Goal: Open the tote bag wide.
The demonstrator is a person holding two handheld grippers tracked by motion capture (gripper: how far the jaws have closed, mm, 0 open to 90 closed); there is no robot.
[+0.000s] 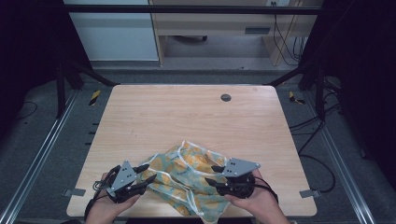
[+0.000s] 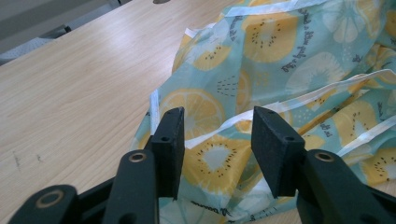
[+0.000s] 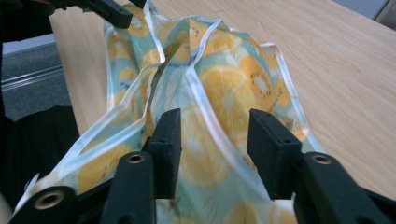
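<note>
A crumpled cloth point(image 1: 187, 177) printed with orange and kiwi slices on pale teal, edged in white tape, lies at the table's near edge. My left gripper point(image 1: 150, 171) sits at the cloth's left side, jaws apart. In the left gripper view the gripper point(image 2: 217, 130) hovers over the cloth point(image 2: 280, 60) with a clear gap between the pads. My right gripper point(image 1: 210, 174) is at the cloth's right side. Its own view shows the gripper point(image 3: 215, 133) open above a raised fold of the cloth point(image 3: 224, 93), pads not pressing on it. The left gripper's fingers point(image 3: 112, 14) show at the far end.
The wooden table point(image 1: 187, 112) has a round dark grommet point(image 1: 225, 97) near its far edge. Part of the cloth hangs over the table's near edge. Metal rails run along both sides of the table, and cables lie on the floor at the right.
</note>
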